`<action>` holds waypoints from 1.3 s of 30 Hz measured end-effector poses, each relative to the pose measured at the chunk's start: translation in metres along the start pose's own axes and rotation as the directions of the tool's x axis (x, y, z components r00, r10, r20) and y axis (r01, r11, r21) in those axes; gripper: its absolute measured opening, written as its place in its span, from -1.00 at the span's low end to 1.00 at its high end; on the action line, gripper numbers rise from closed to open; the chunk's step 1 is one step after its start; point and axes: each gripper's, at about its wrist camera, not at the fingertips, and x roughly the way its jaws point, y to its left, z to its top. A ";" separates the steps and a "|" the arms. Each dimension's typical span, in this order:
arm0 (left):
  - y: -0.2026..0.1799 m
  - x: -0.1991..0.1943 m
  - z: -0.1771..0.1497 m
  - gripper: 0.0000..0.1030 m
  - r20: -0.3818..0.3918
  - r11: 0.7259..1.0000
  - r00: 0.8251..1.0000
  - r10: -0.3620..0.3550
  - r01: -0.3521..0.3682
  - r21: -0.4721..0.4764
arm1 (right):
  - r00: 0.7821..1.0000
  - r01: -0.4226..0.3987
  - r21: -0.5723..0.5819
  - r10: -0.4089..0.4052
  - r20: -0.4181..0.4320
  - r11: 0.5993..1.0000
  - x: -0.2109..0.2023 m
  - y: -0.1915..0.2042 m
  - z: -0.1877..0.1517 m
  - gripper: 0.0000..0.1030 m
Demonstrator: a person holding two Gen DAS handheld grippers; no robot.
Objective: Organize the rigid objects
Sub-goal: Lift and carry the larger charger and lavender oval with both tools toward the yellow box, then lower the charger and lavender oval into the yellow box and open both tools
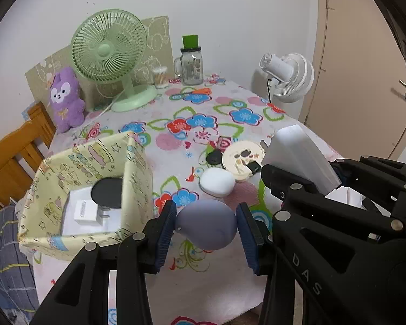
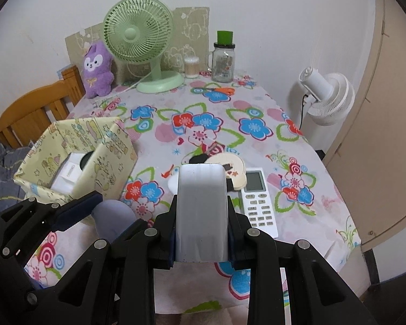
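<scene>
My left gripper [image 1: 206,234] is shut on a rounded lavender case [image 1: 207,223], held above the tablecloth just right of the patterned yellow box [image 1: 138,168]. My right gripper [image 2: 201,224] is shut on a flat white-grey slab [image 2: 201,211], a power-bank-like block also seen in the left wrist view as the slab [image 1: 297,153]. The box holds a white charger [image 1: 85,212] and a black disc [image 1: 107,192]. On the cloth lie a white oval case [image 1: 217,182], a round cream compact [image 1: 242,159], a black fob [image 1: 214,157] and a white remote [image 2: 258,200].
At the back of the table [image 2: 176,135] stand a green fan [image 2: 143,43], a purple plush [image 2: 97,69], a glass jar with green lid [image 2: 223,59] and a cotton-swab tub [image 2: 191,67]. Orange scissors [image 2: 220,90] lie near the jar. A white fan [image 2: 328,96] and a door are right, a wooden chair [image 2: 32,113] left.
</scene>
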 end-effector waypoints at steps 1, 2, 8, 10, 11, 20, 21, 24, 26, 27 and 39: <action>0.001 -0.001 0.001 -0.09 0.000 1.000 1.000 -0.002 0.002 -0.001 | 1.000 0.000 -0.002 0.000 0.002 1.000 -0.002 0.001 0.002 -0.41; 0.003 -0.003 0.003 -0.09 0.001 1.000 1.000 -0.003 0.003 -0.001 | 1.000 0.001 -0.005 0.000 0.004 1.000 -0.003 0.003 0.004 -0.41; 0.016 -0.012 0.009 -0.09 0.005 1.000 1.000 0.000 0.000 -0.004 | 1.000 -0.015 -0.022 0.016 0.010 1.000 -0.010 0.015 0.016 -0.41; 0.020 -0.013 0.010 -0.09 0.000 1.000 1.000 0.002 -0.002 -0.007 | 1.000 -0.021 -0.028 0.022 0.008 0.999 -0.011 0.020 0.019 -0.41; 0.023 -0.013 0.011 -0.09 -0.003 1.000 1.000 0.005 -0.006 -0.011 | 1.000 -0.024 -0.029 0.024 0.005 0.999 -0.010 0.022 0.020 -0.41; 0.050 -0.018 0.013 -0.09 -0.007 0.999 1.000 0.024 -0.025 -0.039 | 0.999 -0.050 -0.062 0.050 -0.004 0.997 -0.006 0.046 0.035 -0.42; 0.053 -0.019 0.013 -0.09 -0.008 0.999 1.000 0.026 -0.027 -0.042 | 0.999 -0.053 -0.066 0.053 -0.005 0.996 -0.006 0.051 0.037 -0.42; 0.064 -0.020 0.014 -0.09 -0.010 0.998 0.999 0.034 -0.034 -0.049 | 0.998 -0.061 -0.073 0.060 -0.006 0.995 -0.004 0.061 0.041 -0.42; 0.071 -0.019 0.015 -0.09 -0.009 0.998 0.999 0.039 -0.039 -0.056 | 0.998 -0.066 -0.080 0.066 -0.007 0.995 -0.002 0.068 0.043 -0.41; 0.074 -0.020 0.015 -0.09 -0.009 0.997 0.999 0.040 -0.041 -0.058 | 0.998 -0.067 -0.083 0.067 -0.007 0.994 -0.002 0.071 0.045 -0.41; 0.113 -0.016 0.014 -0.09 -0.016 0.995 0.998 0.053 -0.055 -0.087 | 0.996 -0.084 -0.117 0.083 -0.017 0.990 0.011 0.108 0.058 -0.42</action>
